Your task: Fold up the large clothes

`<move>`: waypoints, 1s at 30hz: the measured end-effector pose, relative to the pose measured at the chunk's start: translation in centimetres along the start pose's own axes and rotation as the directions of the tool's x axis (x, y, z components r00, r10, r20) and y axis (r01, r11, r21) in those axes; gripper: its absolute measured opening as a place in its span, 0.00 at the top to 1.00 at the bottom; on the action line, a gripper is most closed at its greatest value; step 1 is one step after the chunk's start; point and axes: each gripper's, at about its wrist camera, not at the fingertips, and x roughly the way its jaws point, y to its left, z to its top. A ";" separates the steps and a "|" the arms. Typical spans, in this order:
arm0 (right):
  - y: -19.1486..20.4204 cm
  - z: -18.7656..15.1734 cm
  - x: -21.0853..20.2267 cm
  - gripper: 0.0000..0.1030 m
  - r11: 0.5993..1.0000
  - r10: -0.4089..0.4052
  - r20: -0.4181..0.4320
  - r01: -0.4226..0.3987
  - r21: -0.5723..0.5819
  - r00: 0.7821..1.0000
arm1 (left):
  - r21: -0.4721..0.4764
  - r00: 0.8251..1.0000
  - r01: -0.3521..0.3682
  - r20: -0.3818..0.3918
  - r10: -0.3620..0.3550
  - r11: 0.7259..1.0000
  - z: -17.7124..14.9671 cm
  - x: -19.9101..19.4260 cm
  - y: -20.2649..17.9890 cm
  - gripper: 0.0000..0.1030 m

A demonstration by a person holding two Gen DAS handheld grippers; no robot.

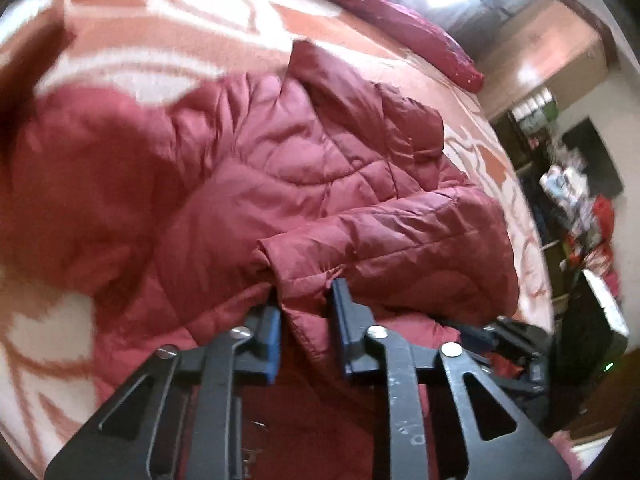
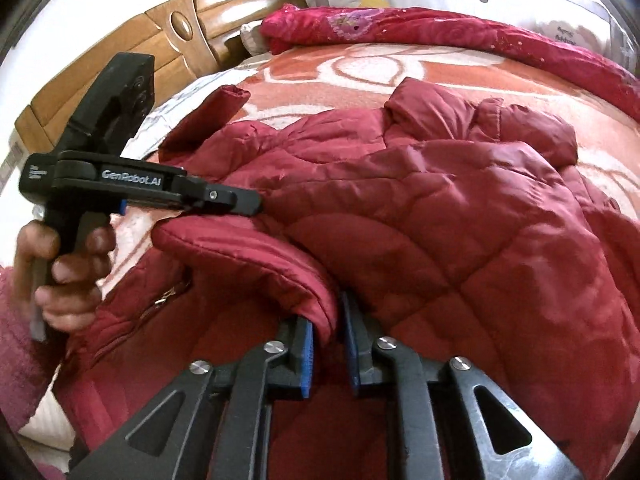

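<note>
Our left gripper (image 1: 306, 312) has its blue pads squeezed onto the cuff end of one puffy sleeve (image 1: 360, 240) of the big dark red quilted jacket (image 1: 240, 168). Our right gripper (image 2: 326, 320) has a rolled edge of the same jacket between its blue pads, but the pads look a little apart, so we think this hold is loose or letting go. In the right camera we can also see the hand (image 2: 68, 276) that holds the left tool by its black handle. The jacket lies spread out in the middle of the bed, on the soft orange and white blanket (image 2: 360, 64), with a bright red quilt (image 2: 440, 24) bunched up behind it. One sleeve is pulled across the body. The other sleeve still sticks out, so we think the folding has only just started.
</note>
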 end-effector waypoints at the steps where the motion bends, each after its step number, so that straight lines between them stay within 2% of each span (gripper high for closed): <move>1: -0.1 -0.1 -0.5 0.52 1.000 -0.004 0.008 0.004 0.008 1.000 | 0.025 1.000 -0.027 0.014 0.027 0.999 0.3 -0.4 -0.1 0.86; 2: -0.4 -0.3 -1.4 0.48 1.000 -0.006 0.035 0.005 0.020 0.999 | 0.046 0.999 -0.047 0.024 0.046 0.998 0.7 -0.7 -0.2 0.87; 5: -1.8 -0.6 -4.1 0.46 0.997 -0.028 0.102 0.021 0.070 0.994 | 0.096 0.993 -0.104 0.065 0.098 0.990 2.1 -1.7 0.0 0.87; 9: -5.7 -0.6 -6.8 0.46 0.976 -0.129 0.184 0.092 0.197 0.974 | 0.193 0.961 -0.266 0.137 0.242 0.945 3.4 -1.7 -0.3 0.87; 13: -10.4 -0.7 -6.2 0.46 0.929 -0.229 0.124 0.179 0.323 0.965 | 0.261 0.928 -0.368 0.164 0.335 0.893 2.7 -0.7 -2.1 0.80; 15: -11.7 -0.9 -5.5 0.45 0.917 -0.245 0.087 0.202 0.344 0.966 | 0.241 0.919 -0.387 0.184 0.350 0.890 2.2 -1.3 -2.4 0.72; 17: -12.7 -1.4 -4.6 0.45 0.909 -0.251 0.054 0.216 0.357 0.967 | 0.173 0.899 -0.420 0.212 0.383 0.891 1.4 -2.9 -2.0 0.56; 19: -13.1 -1.7 -3.9 0.45 0.907 -0.252 0.038 0.222 0.359 0.967 | 0.109 0.892 -0.421 0.227 0.390 0.900 0.5 -4.4 -0.4 0.54; 21: -13.1 -2.1 -3.4 0.45 0.906 -0.256 0.031 0.229 0.357 0.966 | 0.059 0.910 -0.365 0.233 0.343 0.929 -0.1 -5.8 0.5 0.54; 22: -13.1 -2.1 -3.1 0.45 0.904 -0.261 0.029 0.234 0.357 0.965 | 0.044 0.929 -0.298 0.241 0.280 0.953 -0.4 -6.8 0.3 0.54; 25: -13.2 -2.1 -2.2 0.42 0.903 -0.275 0.019 0.251 0.347 0.961 | 0.075 0.968 -0.161 0.204 0.143 0.984 -1.0 -6.8 -1.1 0.54; 26: -13.1 -2.2 -1.9 0.41 0.904 -0.283 0.014 0.262 0.339 0.959 | 0.085 0.976 -0.131 0.184 0.113 0.988 -1.0 -6.3 -1.7 0.54; 28: -13.2 -2.3 -1.7 0.41 0.904 -0.286 0.002 0.269 0.333 0.958 | 0.113 0.985 -0.119 0.141 0.103 0.986 -1.1 -4.4 -2.8 0.54; 30: -13.4 -2.4 -2.0 0.41 0.902 -0.282 -0.001 0.266 0.340 0.959 | 0.139 0.983 -0.164 0.104 0.150 0.977 -1.1 -2.0 -3.3 0.54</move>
